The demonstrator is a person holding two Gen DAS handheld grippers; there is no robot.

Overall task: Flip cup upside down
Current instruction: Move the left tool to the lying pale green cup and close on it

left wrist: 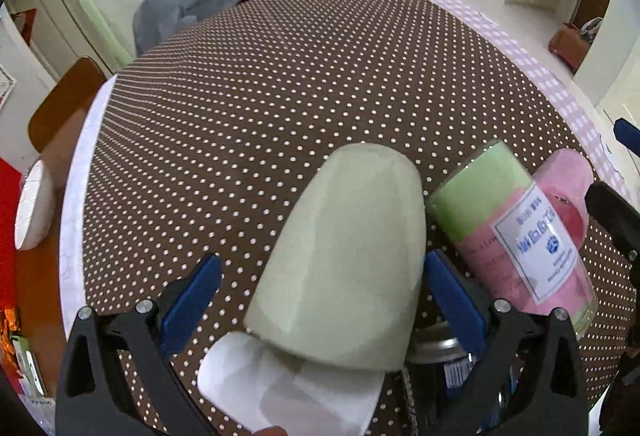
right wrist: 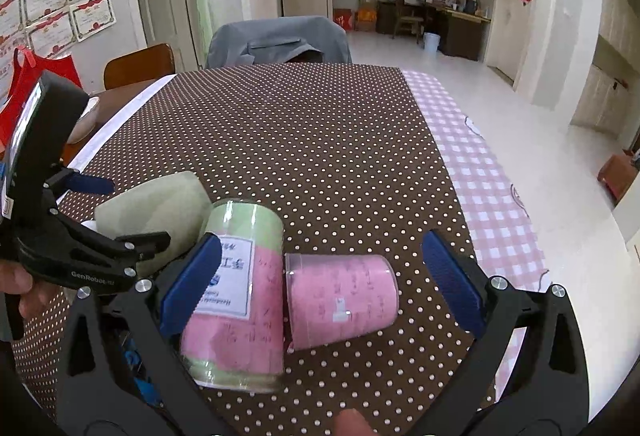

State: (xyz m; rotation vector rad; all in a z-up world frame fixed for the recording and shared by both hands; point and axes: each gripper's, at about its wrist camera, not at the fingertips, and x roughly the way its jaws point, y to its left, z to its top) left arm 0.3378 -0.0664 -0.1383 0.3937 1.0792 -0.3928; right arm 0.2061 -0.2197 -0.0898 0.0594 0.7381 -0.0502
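A pale green cup (left wrist: 344, 260) lies on its side between the open fingers of my left gripper (left wrist: 320, 296), base pointing away, white rim part near the camera. It also shows in the right wrist view (right wrist: 152, 212). A clear cup with green and pink paper and a white label (right wrist: 236, 296) lies on its side next to it. A small pink cup (right wrist: 340, 300) lies on its side between the open fingers of my right gripper (right wrist: 320, 284). The labelled cup (left wrist: 516, 236) and pink cup (left wrist: 564, 180) show right of the green cup.
The table has a brown polka-dot cloth (right wrist: 312, 140) with a pink checked cloth (right wrist: 480, 176) at its right edge. A chair draped with a grey garment (right wrist: 276, 40) stands at the far end. A wooden chair (right wrist: 138, 64) stands at the left. A dark can (left wrist: 444, 352) lies under the left gripper.
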